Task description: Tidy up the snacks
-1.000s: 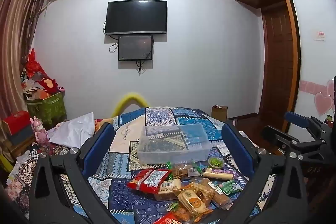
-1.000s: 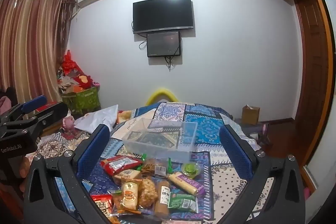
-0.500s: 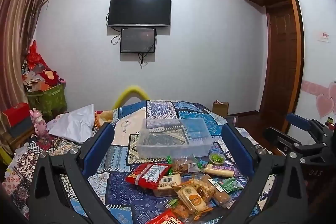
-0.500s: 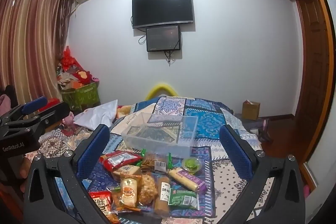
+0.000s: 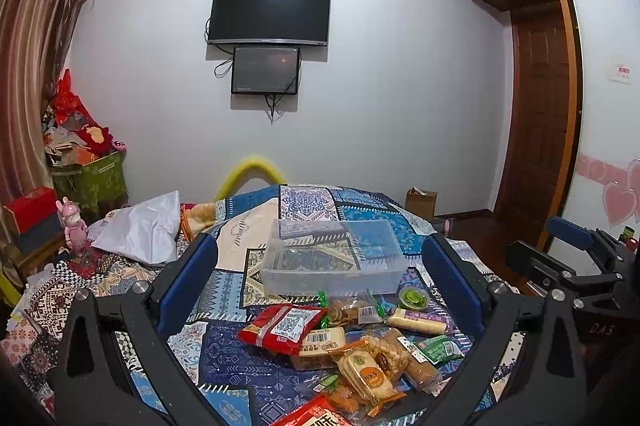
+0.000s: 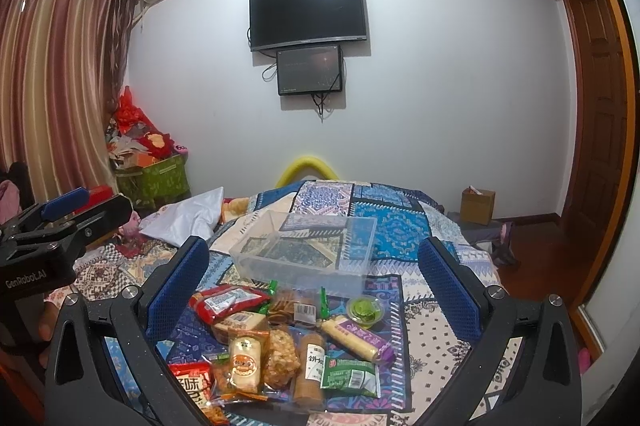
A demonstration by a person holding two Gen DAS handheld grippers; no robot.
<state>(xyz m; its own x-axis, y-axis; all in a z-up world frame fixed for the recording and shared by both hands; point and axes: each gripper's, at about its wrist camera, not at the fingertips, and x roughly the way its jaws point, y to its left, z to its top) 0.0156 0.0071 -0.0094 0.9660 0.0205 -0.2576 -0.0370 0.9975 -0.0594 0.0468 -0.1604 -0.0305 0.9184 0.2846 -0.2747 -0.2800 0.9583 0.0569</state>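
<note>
Both views tilt down slightly since earlier. Left hand-held gripper (image 5: 320,290) and right hand-held gripper (image 6: 314,290) hover released above the snacks (image 6: 280,338), lower centre on the bed (image 6: 404,226). Empty clear bin (image 6: 304,250) behind. Sorting unstarted; next, descend onto one packet.

Both views are evenly and fairly brightly lit by soft indoor light with a cool, bluish cast on the wall (image 5: 400,86); its source lies outside the frames. The TV (image 5: 270,12) casts a faint shadow below it and shows weak reflections. Fisheye distortion bows the door (image 6: 600,146) and curtain (image 6: 52,86), and dark vignetting fills the corners. Snack wrappers (image 6: 280,342) between the tool fingers carry small glints. Focus is sharp centrally, softer toward the edges.
</note>
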